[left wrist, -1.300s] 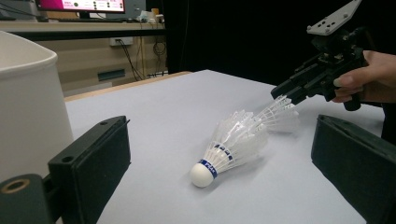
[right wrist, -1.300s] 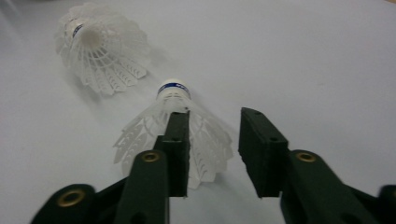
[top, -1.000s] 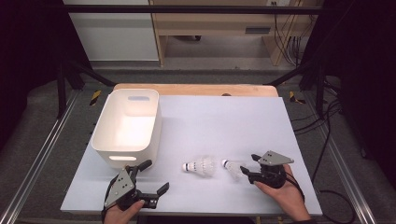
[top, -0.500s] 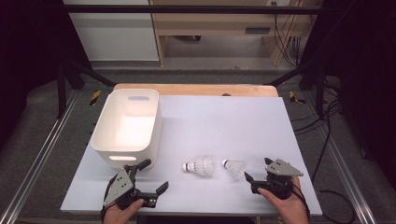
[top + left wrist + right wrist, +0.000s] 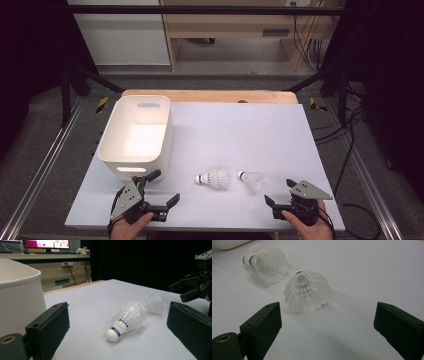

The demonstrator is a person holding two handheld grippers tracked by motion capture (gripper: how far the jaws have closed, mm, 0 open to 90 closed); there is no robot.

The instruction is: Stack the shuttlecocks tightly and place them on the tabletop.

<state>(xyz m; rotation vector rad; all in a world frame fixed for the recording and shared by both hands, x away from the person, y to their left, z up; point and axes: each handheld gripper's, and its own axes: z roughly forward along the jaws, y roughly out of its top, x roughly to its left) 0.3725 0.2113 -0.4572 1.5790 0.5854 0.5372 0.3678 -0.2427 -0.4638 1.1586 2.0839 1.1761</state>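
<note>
Shuttlecocks, two of them, one beside the other, lie on my bench at 3 o'clock of the white tub, right tongs just spread and clear, left tongs gaping empty, ready to grab.

Left gripper low at the near left, jaws wide apart, right gripper at the near right, jaws just opened, nothing between them

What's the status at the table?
Both tools open: left, right, right jaws just opened, nothing between. Two shuttlecocks lying loose beside the bin. Nothing blocking.
</note>
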